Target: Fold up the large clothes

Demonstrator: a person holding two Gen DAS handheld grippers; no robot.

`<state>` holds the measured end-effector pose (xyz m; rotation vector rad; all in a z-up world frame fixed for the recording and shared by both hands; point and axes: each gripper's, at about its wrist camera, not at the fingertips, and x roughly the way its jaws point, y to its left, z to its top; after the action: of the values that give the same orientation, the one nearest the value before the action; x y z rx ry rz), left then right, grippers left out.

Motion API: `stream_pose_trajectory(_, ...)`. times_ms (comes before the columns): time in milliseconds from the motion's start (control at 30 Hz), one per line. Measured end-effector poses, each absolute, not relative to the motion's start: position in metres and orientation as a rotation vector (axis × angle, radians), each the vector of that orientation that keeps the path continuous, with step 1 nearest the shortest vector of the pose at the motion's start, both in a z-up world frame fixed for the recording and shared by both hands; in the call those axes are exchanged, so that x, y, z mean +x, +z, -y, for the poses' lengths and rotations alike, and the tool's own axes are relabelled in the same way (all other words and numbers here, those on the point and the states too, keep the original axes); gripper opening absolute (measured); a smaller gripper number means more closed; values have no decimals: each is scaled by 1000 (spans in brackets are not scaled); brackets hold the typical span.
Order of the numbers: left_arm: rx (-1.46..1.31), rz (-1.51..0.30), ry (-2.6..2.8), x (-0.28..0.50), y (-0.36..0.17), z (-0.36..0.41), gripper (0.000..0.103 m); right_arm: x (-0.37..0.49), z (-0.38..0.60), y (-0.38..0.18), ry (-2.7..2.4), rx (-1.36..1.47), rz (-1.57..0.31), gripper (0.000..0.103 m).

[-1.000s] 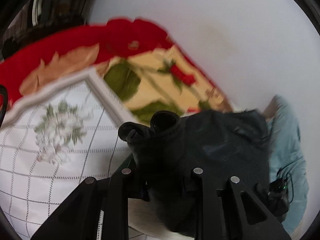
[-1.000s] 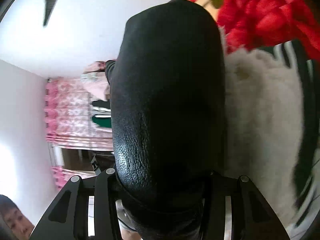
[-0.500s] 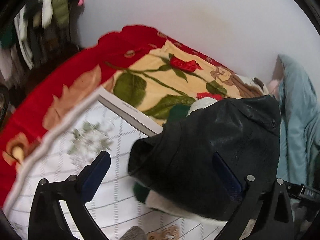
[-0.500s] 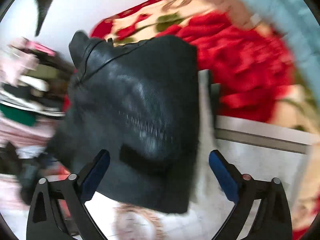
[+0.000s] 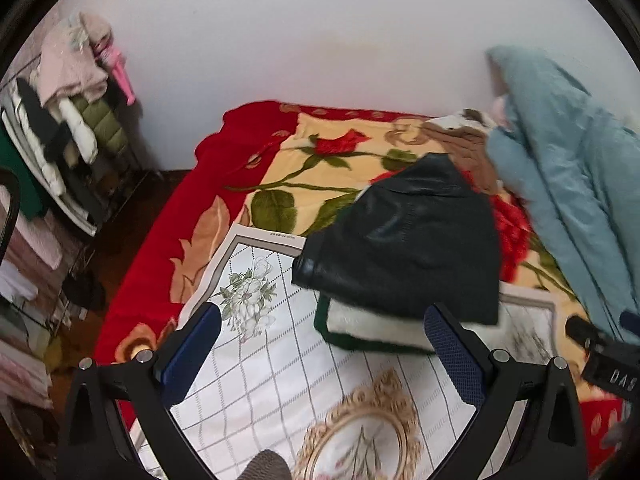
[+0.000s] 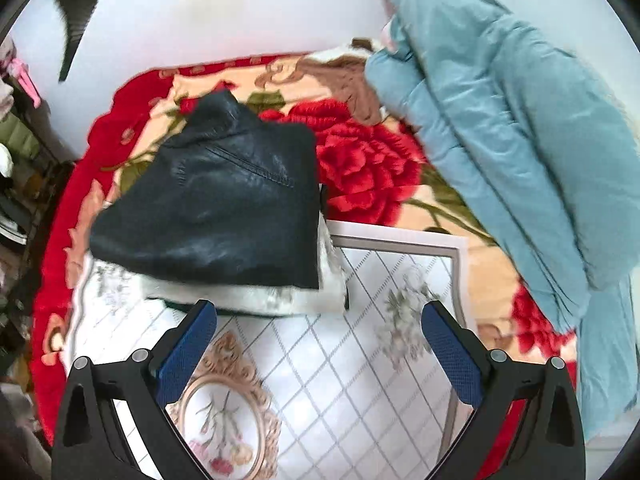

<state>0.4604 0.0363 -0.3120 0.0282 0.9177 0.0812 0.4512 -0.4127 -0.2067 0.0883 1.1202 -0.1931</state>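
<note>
We hold our left gripper [image 5: 320,340] and right gripper [image 6: 318,334] spread wide and empty below the mid-frame folded black jacket [image 6: 216,200].

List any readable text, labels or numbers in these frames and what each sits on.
"DAS": white letters, seen upside down and cut off at the edge, on the black device at the left wrist view's right side.
Small dark print on the white mat border: too small and blurred to read.

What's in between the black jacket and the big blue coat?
A big red rose on the blanket lies between the folded black jacket and the blue coat; nothing else sits there. The right wrist view shows it best.
</note>
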Motion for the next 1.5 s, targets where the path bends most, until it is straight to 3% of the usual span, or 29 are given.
stream_pose_trajectory(300,16,-850,35,348,-211,-38,103,309,398,-65,-302,53,-970,103)
stream_pose_trajectory(700,0,-724,50,224,-104,-42,103,148,383,78,-284,27,-811,103)
stream_pose_trajectory(1000,-4,-681,62,171,-79,-44,103,74,378,128,-250,31,-763,103)
stream_pose_trajectory(1500,13,-625,7,129,-60,-59,103,16,357,165,-288,-9,-703,103)
